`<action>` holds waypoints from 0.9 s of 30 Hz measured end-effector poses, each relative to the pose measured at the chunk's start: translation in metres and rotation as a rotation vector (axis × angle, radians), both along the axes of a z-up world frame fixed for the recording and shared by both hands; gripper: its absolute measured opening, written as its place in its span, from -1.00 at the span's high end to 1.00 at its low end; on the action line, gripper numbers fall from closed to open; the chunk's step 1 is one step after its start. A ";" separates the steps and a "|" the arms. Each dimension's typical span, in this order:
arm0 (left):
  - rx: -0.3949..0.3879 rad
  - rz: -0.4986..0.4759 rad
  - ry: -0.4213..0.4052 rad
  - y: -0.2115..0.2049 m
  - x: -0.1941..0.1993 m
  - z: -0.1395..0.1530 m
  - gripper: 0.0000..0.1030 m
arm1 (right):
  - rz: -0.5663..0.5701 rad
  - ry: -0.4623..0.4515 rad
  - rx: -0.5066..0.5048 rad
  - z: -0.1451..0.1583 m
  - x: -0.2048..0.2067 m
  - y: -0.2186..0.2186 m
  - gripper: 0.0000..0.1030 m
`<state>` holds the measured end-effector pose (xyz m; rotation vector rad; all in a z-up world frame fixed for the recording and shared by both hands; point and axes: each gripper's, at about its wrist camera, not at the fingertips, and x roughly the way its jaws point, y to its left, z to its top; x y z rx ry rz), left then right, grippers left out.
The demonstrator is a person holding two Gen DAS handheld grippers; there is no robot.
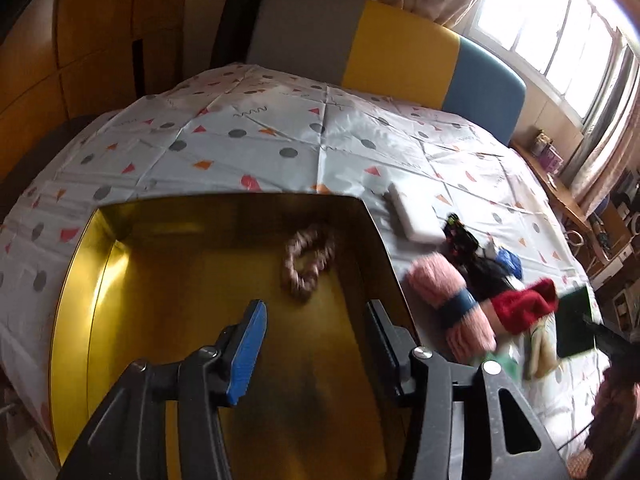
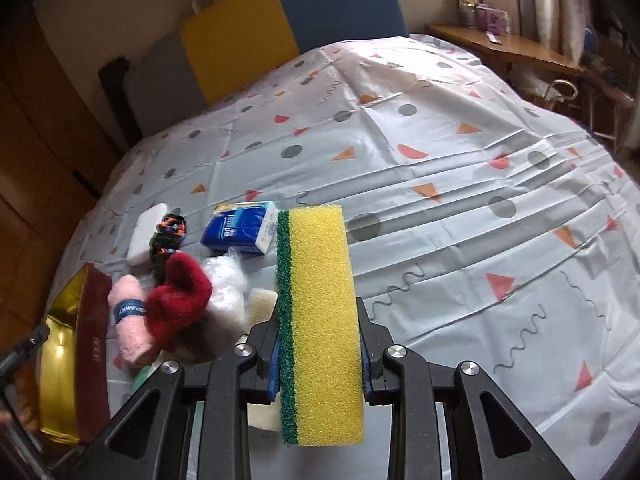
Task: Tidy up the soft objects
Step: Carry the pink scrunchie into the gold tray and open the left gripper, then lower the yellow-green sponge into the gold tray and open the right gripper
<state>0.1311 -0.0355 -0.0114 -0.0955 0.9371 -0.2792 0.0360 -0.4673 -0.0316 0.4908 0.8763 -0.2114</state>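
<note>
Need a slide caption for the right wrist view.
Right tool clamps yellow-green sponge above patterned sheet.

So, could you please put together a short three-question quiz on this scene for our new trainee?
1. True or false: the right gripper is shut on the yellow-and-green sponge.
2. What lies inside the gold box?
   A. the scrunchie
   B. the red knit item
   C. the tissue pack
3. Fill in: the left gripper holds ____.

Key: 1 true; 2 A; 3 nothing, its jaws stand open over the box.
</note>
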 end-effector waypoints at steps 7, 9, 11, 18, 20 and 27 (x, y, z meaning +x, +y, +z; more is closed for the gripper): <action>-0.041 -0.011 -0.005 0.013 -0.044 0.002 0.01 | -0.013 -0.109 0.073 0.017 -0.013 -0.003 0.44; -0.013 -0.009 -0.021 0.015 -0.056 0.003 0.01 | 0.018 -0.139 0.104 0.024 -0.014 0.003 0.44; 0.016 0.003 -0.035 0.019 -0.064 0.004 0.01 | 0.063 -0.142 0.098 0.031 -0.012 0.020 0.44; 0.101 0.103 -0.059 0.044 -0.084 0.004 0.01 | 0.364 -0.127 0.210 0.040 0.023 0.135 0.44; 0.121 0.131 -0.071 0.052 -0.088 0.007 0.01 | 0.450 -0.119 0.243 0.039 0.037 0.174 0.44; 0.122 0.189 -0.067 0.076 -0.095 0.008 0.01 | 0.616 -0.017 0.116 0.017 0.084 0.285 0.43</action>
